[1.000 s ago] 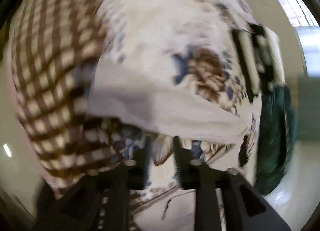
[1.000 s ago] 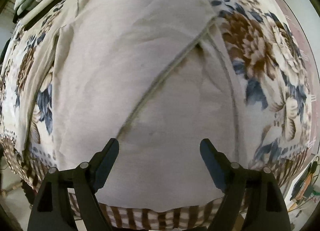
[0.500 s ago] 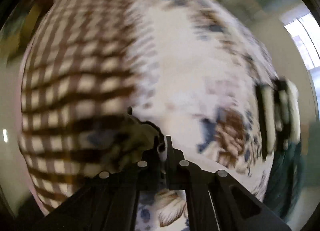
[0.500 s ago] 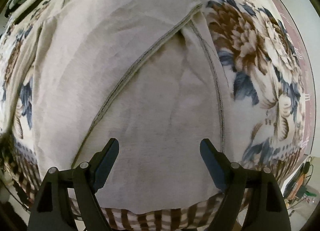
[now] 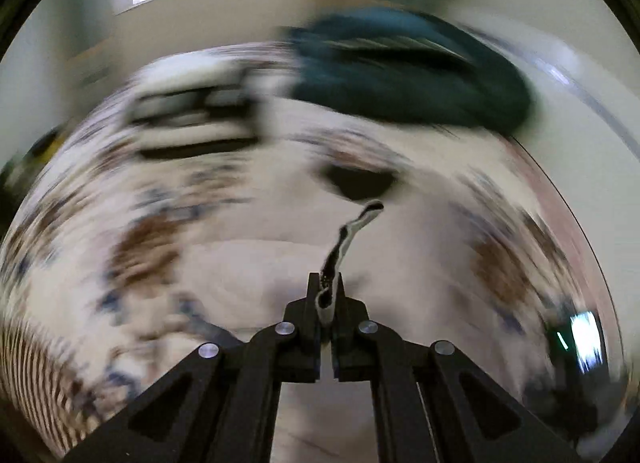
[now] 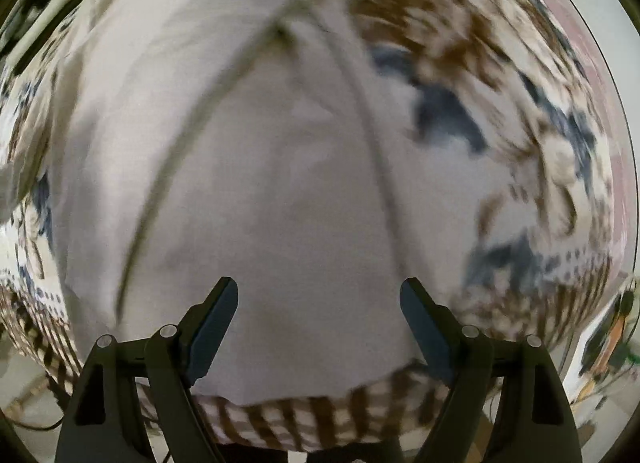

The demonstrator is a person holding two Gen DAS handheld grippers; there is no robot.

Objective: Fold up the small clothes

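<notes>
A pale grey garment (image 6: 280,191) lies spread on the floral tablecloth (image 6: 500,111), with dark seams running across it. My right gripper (image 6: 319,303) is open and hovers over the garment's near part, close to the table's front edge. My left gripper (image 5: 329,291) is shut on a thin edge of the grey garment (image 5: 348,235), which runs up from between the fingers toward the dark neck opening (image 5: 358,183). The left wrist view is strongly blurred by motion.
A dark teal pile of cloth (image 5: 404,75) lies at the far side of the table. A black and white striped folded item (image 5: 192,119) lies to its left. The checked border of the tablecloth (image 6: 304,419) hangs over the front edge.
My left gripper has swung around with the garment's edge in it and now faces across the table toward the teal pile. The right gripper has shifted slightly over the garment, still open.
</notes>
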